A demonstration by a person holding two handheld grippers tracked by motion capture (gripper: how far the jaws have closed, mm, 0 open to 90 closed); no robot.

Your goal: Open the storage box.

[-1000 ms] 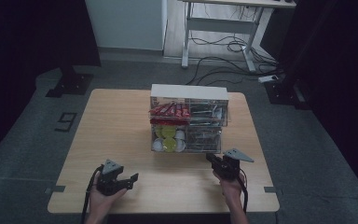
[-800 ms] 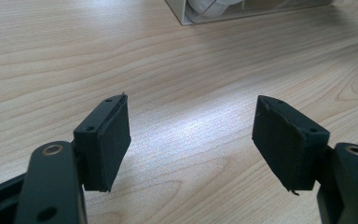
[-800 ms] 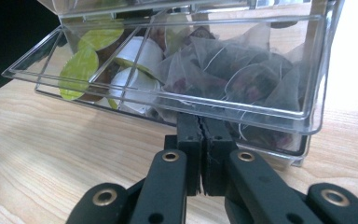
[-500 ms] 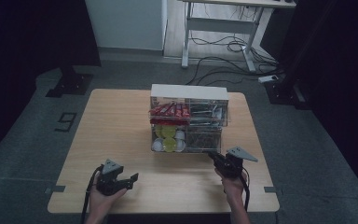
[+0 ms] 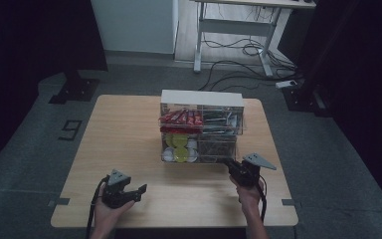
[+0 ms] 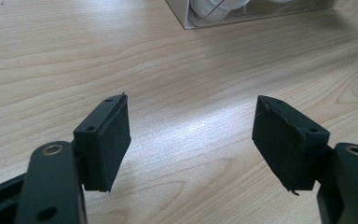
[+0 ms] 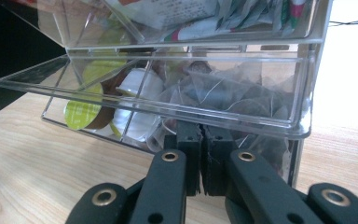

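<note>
Nearest the person, the left gripper [image 5: 129, 191] rested low over the wooden table [image 5: 124, 144] at its near-left part, jaws spread wide with only bare wood grain between them. In the left gripper view, a corner of the clear acrylic drawer organizer [image 6: 242, 11] sat well ahead, apart from those jaws.

Right gripper [image 5: 234, 167] sat at the near-right, just at the organizer's front lower corner. Right gripper [image 7: 200, 161] jaws were pressed together, pads meeting with no thing visibly between them, directly beneath the lower drawer [image 7: 182, 107], which stood pulled out and tilted over the jaw tips. Whether the pads touched the drawer lip could not be told.

Inside the lower drawer: coffee capsules [image 7: 86, 112], green-lidded and white, to one side; tea bags [image 7: 233, 95] on the other.

Above, the upper drawer [image 5: 201, 119] held red packets [image 5: 179, 117] and sachets.

Beyond the table: desk legs [image 5: 234, 35] and floor cables [image 5: 238, 74].
</note>
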